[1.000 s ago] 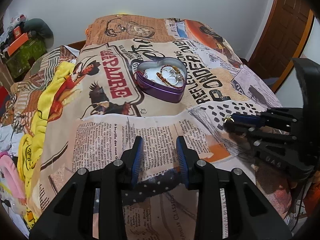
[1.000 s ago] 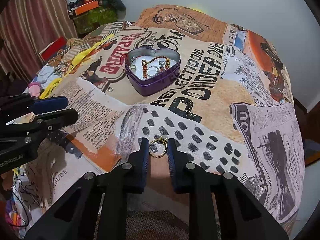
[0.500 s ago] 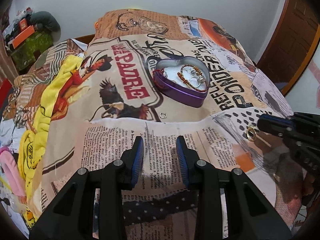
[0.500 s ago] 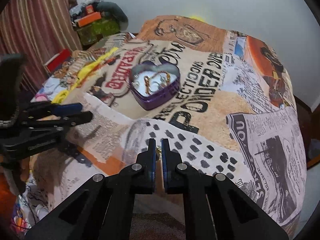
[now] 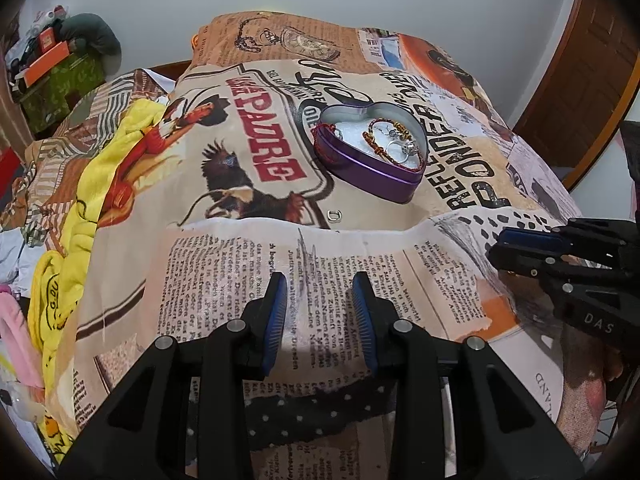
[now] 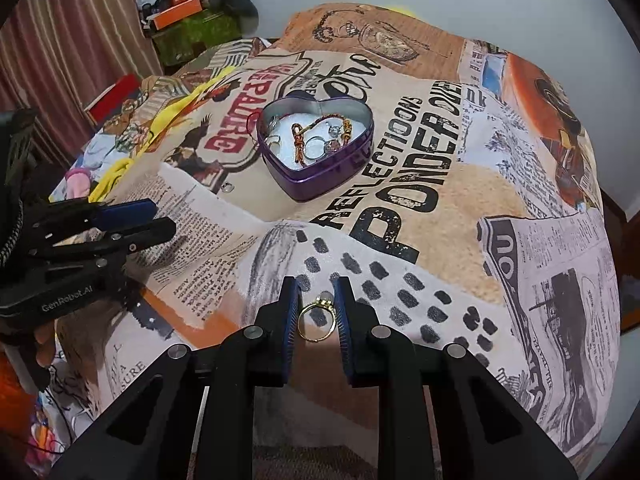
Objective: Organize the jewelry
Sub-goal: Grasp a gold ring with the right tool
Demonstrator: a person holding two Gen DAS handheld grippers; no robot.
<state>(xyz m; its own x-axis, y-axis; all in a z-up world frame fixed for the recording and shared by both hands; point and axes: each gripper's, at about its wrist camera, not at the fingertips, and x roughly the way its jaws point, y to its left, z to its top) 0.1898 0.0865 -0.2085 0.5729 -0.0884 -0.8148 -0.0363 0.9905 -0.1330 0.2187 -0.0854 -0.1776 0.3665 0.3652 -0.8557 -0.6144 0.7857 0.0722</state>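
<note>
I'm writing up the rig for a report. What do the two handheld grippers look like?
Both are matte black plastic with silver screw heads and ribbed blue pads. The left gripper is marked "GenRobot.AI" on its side, seen from the right wrist; the right gripper shows "DAS" from the left wrist. No sleeves visible.

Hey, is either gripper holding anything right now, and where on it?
Right gripper: gold ring between its opening jaws, at the band's sides; firm hold unclear. Left gripper: nothing.

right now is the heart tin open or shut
Open. The purple heart tin has no lid on it, and a bracelet and rings lie in view inside on its white lining.
</note>
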